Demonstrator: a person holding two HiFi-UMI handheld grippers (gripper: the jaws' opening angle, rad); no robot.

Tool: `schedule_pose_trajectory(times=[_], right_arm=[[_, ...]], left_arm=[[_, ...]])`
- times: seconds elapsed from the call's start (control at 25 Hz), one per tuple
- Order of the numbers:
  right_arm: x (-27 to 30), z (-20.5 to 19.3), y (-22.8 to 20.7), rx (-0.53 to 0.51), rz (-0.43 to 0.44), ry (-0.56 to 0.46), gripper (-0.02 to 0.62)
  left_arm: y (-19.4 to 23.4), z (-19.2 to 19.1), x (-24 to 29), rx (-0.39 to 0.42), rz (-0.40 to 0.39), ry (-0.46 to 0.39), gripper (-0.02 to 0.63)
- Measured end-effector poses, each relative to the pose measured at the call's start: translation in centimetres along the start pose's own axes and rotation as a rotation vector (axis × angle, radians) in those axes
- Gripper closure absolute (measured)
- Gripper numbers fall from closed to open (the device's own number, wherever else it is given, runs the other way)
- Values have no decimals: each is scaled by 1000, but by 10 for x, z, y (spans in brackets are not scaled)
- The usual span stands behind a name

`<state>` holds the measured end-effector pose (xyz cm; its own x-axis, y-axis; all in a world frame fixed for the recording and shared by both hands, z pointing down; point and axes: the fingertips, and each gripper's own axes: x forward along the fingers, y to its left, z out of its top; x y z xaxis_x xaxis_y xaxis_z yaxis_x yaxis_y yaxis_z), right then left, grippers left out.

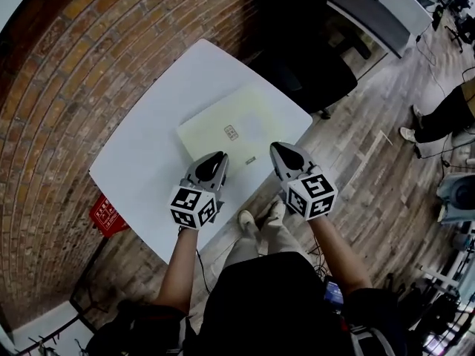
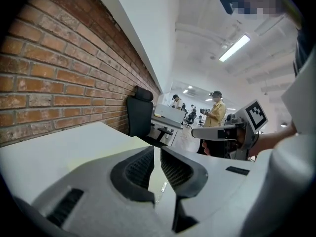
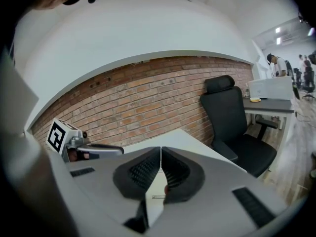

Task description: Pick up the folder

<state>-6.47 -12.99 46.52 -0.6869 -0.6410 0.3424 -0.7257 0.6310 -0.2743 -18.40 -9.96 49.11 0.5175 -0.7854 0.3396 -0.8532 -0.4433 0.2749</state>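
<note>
A pale yellow folder (image 1: 230, 128) lies flat on the white table (image 1: 148, 162), a small label near its middle and another at its near edge. My left gripper (image 1: 221, 156) hovers over the folder's near left edge, shut and empty. The right gripper (image 1: 274, 148) hangs by the folder's near right corner, also shut with nothing in it. In the left gripper view the jaws (image 2: 157, 149) meet, and the folder (image 2: 162, 174) shows below them. In the right gripper view the closed jaws (image 3: 161, 154) sit above the folder (image 3: 154, 194), with the left gripper (image 3: 74, 144) alongside.
A black office chair (image 1: 312, 73) stands at the table's far side. The brick wall (image 1: 89, 58) curves along the left. A red object (image 1: 107, 215) lies on the floor by the near left corner. A grey desk (image 1: 386, 10) and a person (image 1: 453, 113) are at the right.
</note>
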Motion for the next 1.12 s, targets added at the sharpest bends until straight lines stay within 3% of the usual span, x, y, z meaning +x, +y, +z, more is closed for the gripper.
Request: schedule_pose_trajectory(times=[0.24, 0.36, 0.44, 0.56, 0.68, 0.8, 1.12], right_arm=[[6, -15, -9, 25, 21, 4, 566], [6, -27, -13, 20, 27, 23, 566], [8, -34, -18, 18, 29, 34, 566], [11, -44, -26, 21, 29, 46, 566], [13, -50, -35, 30, 28, 53, 566], [14, -56, -43, 37, 24, 63, 566], [11, -71, -66, 66, 7, 84, 566]], left_arm=[[16, -13, 19, 21, 52, 27, 580], [22, -24, 27, 12, 58, 47, 490], [24, -31, 32, 9, 61, 55, 465], [21, -42, 37, 79, 48, 68, 457], [20, -50, 46, 184, 25, 107, 390], [29, -53, 54, 208, 25, 143, 320], [52, -65, 73, 245, 15, 257, 254]])
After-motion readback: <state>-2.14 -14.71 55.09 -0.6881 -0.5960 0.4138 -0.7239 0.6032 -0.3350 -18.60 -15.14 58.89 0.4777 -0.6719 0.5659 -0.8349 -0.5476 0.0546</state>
